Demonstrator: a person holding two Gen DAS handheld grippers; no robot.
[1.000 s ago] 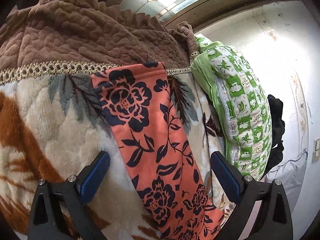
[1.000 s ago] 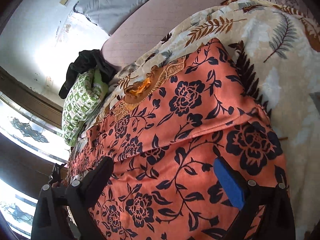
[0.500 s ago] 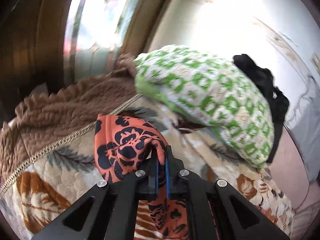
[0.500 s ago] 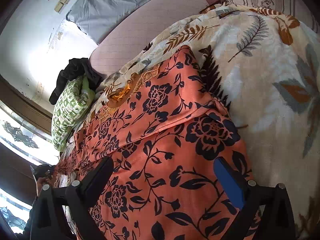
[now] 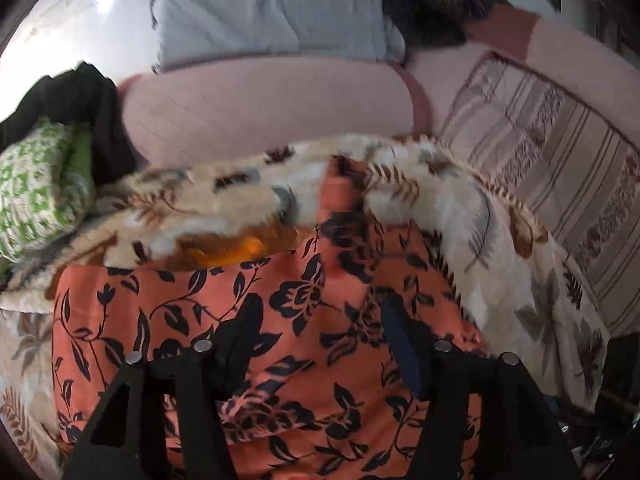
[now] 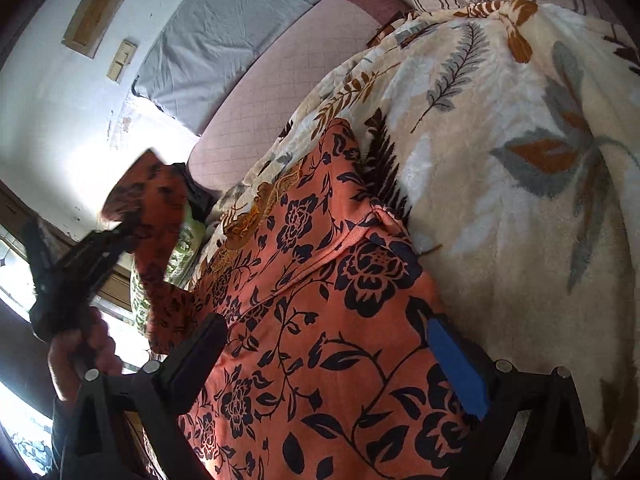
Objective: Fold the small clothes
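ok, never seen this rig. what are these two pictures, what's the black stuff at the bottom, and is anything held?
No robot here: a person holds a two-finger gripper in each hand, each with a fisheye camera looking along its fingers. One picture is the left gripper's view, the other the right gripper's. The black prongs at the bottom are their own fingers. Both look at an orange floral garment spread on a leaf-print fleece blanket, with a green patterned pillow and a grey pillow beyond. The right gripper is open above the garment, holding nothing. The left one's jaws are opening. The right view shows it in the person's hand, one end of the garment lifted at its tip.
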